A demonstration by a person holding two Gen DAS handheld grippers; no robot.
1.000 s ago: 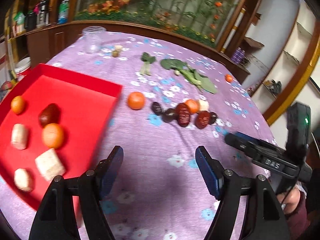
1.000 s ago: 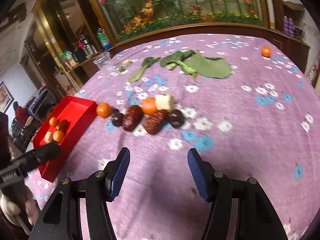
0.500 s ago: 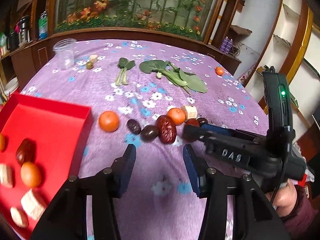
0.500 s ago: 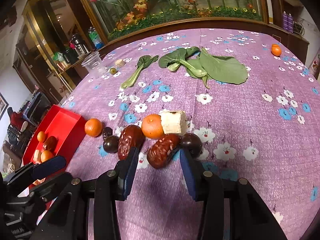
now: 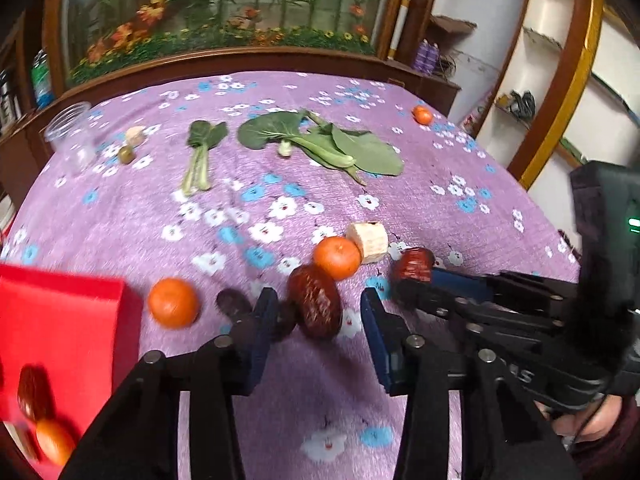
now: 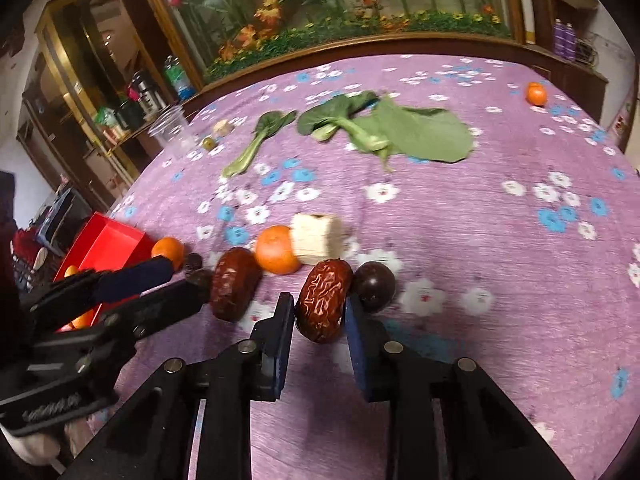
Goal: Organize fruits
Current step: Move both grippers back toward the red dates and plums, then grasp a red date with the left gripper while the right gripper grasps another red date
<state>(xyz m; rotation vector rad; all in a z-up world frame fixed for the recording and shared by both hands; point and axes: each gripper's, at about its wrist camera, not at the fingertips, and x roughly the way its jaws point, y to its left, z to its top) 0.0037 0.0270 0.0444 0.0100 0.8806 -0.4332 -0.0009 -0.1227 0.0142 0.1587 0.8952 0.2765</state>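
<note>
A row of fruit lies on the purple flowered cloth: two oranges (image 5: 174, 302) (image 5: 337, 258), a pale cut chunk (image 5: 368, 238), dark plums (image 6: 374, 282) and wrinkled red dates. My right gripper (image 6: 320, 312) is shut on one red date (image 6: 324, 304), with both pads against its sides. The jaws of my left gripper (image 5: 318, 316) are closing around another red date (image 5: 316, 304). A gap remains at its right pad, and a small dark fruit (image 5: 284, 322) sits by the left pad. The red tray (image 5: 60, 320) at the left holds several fruits.
Leafy greens (image 5: 320, 144) lie across the middle of the table. A clear plastic cup (image 5: 72, 136), an olive (image 5: 127, 155) and a lone small orange (image 5: 423, 114) lie farther back. Each gripper shows at the edge of the other's view, close alongside.
Both grippers moved forward to the fruit row and their jaws narrowed. The right one closed on a red date. The left one swung right, away from the tray, to straddle another date.
</note>
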